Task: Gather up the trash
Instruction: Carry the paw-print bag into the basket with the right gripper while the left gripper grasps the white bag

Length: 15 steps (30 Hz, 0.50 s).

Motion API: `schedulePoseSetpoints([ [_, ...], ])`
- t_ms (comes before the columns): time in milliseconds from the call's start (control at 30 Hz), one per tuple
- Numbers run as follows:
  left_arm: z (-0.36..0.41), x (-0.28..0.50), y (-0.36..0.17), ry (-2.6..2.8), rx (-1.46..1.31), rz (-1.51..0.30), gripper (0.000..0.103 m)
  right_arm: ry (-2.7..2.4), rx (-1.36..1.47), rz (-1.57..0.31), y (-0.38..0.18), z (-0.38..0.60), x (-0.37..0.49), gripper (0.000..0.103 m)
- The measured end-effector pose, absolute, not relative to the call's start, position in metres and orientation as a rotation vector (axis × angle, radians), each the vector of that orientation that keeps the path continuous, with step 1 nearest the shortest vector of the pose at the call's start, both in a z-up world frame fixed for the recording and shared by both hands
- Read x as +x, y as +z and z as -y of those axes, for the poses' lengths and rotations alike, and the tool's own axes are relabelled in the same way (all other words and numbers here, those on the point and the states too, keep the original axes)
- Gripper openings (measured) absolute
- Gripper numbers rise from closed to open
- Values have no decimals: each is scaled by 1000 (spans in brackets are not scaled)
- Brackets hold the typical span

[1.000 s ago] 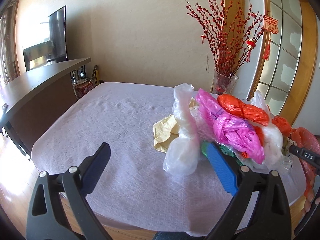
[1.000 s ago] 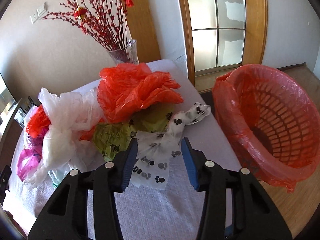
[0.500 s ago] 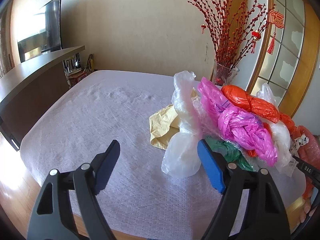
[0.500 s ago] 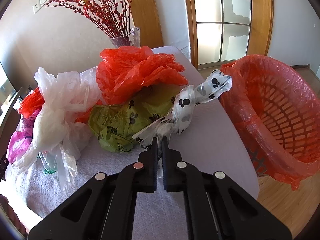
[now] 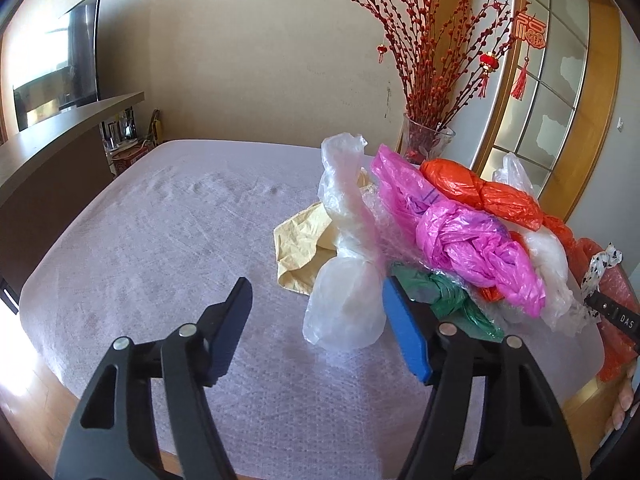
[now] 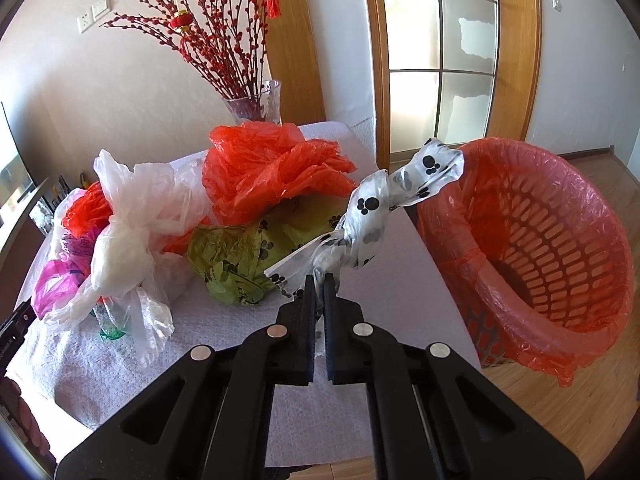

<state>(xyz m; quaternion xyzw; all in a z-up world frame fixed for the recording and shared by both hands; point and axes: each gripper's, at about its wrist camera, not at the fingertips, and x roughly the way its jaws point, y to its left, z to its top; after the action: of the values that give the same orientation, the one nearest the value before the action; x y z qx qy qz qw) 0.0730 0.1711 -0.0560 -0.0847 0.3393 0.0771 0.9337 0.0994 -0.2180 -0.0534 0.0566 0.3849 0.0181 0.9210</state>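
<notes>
My right gripper [image 6: 319,285] is shut on a white paw-print plastic bag [image 6: 384,208] and holds it up above the table's right end, beside the red basket [image 6: 536,248] lined with a red bag. A pile of crumpled bags lies on the table: red [image 6: 272,168], olive green [image 6: 240,256], white [image 6: 124,240], pink [image 5: 460,236], clear [image 5: 344,308], dark green [image 5: 444,292] and yellow [image 5: 300,244]. My left gripper [image 5: 316,292] is open and empty, low over the table, with the clear bag between its fingertips' line.
The table [image 5: 160,240] has a white cloth. A glass vase [image 6: 256,104] with red branches stands at the far edge. A wooden counter [image 5: 48,140] and TV are at the left. The basket stands on a wooden floor [image 6: 560,408] near glass doors.
My right gripper shut on the paw-print bag and lifted it off the table toward the basket. My left gripper moved forward toward the bag pile, still open.
</notes>
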Motion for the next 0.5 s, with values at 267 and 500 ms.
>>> schedulePoseSetpoints([
  [267, -163, 89, -74, 134, -161, -777, 44, 43, 114, -803, -58, 219, 99, 4],
  [500, -170, 86, -72, 98, -223, -764, 9, 50, 105, -791, -55, 220, 94, 4],
])
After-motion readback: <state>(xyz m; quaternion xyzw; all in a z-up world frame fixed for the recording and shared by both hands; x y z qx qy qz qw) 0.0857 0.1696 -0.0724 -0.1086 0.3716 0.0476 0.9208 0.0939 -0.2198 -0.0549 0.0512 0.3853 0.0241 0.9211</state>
